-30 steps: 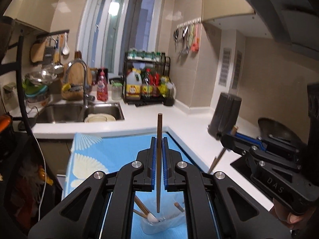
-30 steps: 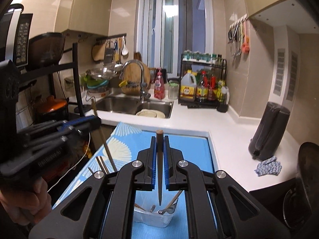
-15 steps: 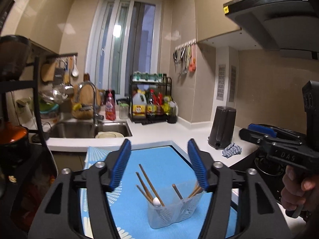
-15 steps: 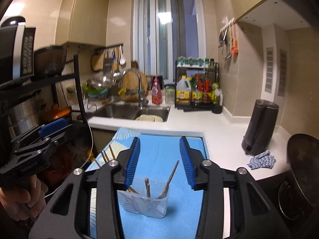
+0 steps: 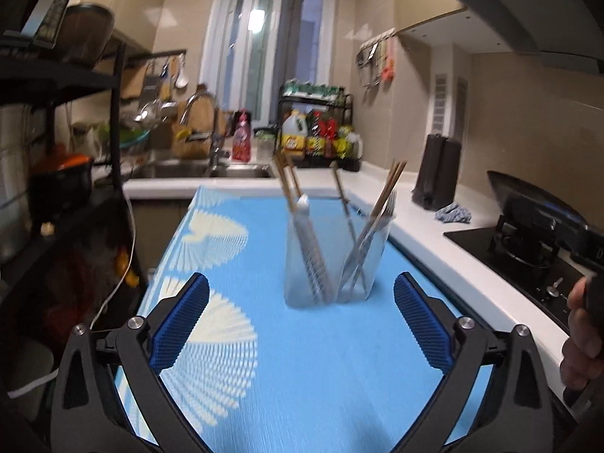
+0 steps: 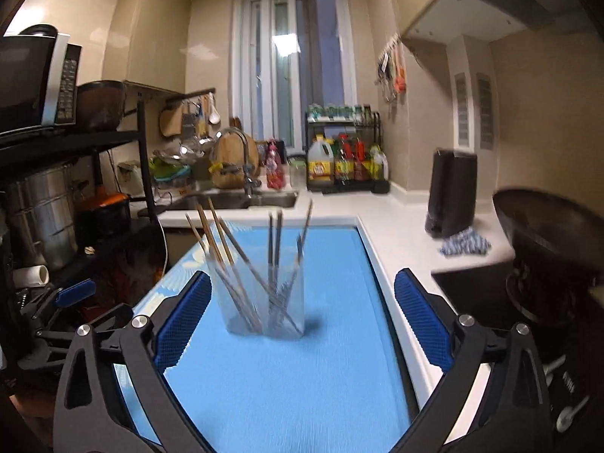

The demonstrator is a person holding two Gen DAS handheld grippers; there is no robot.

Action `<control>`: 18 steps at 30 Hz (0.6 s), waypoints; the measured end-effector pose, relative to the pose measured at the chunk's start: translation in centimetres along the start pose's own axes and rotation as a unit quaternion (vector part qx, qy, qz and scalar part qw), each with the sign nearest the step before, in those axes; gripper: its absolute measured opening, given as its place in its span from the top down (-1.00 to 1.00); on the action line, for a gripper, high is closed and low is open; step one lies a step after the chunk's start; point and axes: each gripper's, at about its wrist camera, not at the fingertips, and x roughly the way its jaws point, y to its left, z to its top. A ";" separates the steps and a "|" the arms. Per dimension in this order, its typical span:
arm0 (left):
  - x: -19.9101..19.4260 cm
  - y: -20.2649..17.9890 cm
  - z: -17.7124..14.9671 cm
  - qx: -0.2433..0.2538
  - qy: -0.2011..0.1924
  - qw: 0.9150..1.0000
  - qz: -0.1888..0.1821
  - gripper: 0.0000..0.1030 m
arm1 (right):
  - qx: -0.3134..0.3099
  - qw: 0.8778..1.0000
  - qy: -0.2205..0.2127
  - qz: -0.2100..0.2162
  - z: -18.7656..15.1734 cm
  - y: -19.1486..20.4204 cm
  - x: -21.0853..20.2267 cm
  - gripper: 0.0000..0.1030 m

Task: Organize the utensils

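- left wrist view: small kitchen, white counter point(image 5: 434, 234) along the right with a blue mat point(image 5: 287, 358) with white fan patterns on the work surface, sink point(image 5: 211, 170) and window point(image 5: 264, 37) at the back, stove point(image 5: 528, 260) on the right.
- clear container point(image 5: 332, 260) stood on the mat, mid-frame, blurred. chopsticks point(image 5: 385, 196) and other utensils leaned upright inside it, split into two bunches, left and right; a white spoon-like piece point(image 5: 304, 204) showed in the left bunch.
- left gripper point(image 5: 302, 321) was spread wide, blue pads point(image 5: 179, 324) far apart, nothing between them, well short of the container.
- a hand point(image 5: 581, 336) was at the right edge, holding a black handle.
- right wrist view: same kitchen, microwave point(image 6: 34, 79) on a black rack at left, bottle rack point(image 6: 343, 166) by the window, dark kettle-like item point(image 6: 451, 192) and a checked cloth point(image 6: 464, 245) on the counter.
- container point(image 6: 260, 298) sat on the blue mat point(image 6: 287, 377), chopsticks point(image 6: 211, 234) sticking up and fanning out, blurred.
- right gripper point(image 6: 302, 321) was also wide apart, holding nothing, container just ahead between the finger lines.
- the left gripper's blue tip point(image 6: 75, 292) showed low at the left edge.
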 end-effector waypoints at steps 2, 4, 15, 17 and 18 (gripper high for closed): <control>0.5 0.1 -0.6 -0.010 0.018 1.000 0.014 -0.86 | 0.006 1.000 0.025 -0.004 -1.5 -0.5 1.3 -0.87; 1.1 -0.2 -0.9 -0.007 0.033 0.999 0.028 -0.86 | -0.003 1.000 0.022 -0.016 -2.7 -0.8 1.9 -0.87; 2.9 -1.8 -3.6 -0.023 0.066 0.997 0.042 -0.86 | -0.014 0.998 0.056 -0.032 -5.6 -1.7 4.3 -0.87; 3.2 -1.9 -4.0 -0.024 0.075 0.996 0.045 -0.86 | -0.011 0.997 0.064 -0.036 -5.9 -1.8 4.7 -0.87; 3.3 -1.9 -4.1 -0.022 0.077 0.996 0.045 -0.86 | -0.010 0.997 0.066 -0.036 -6.0 -1.8 4.8 -0.87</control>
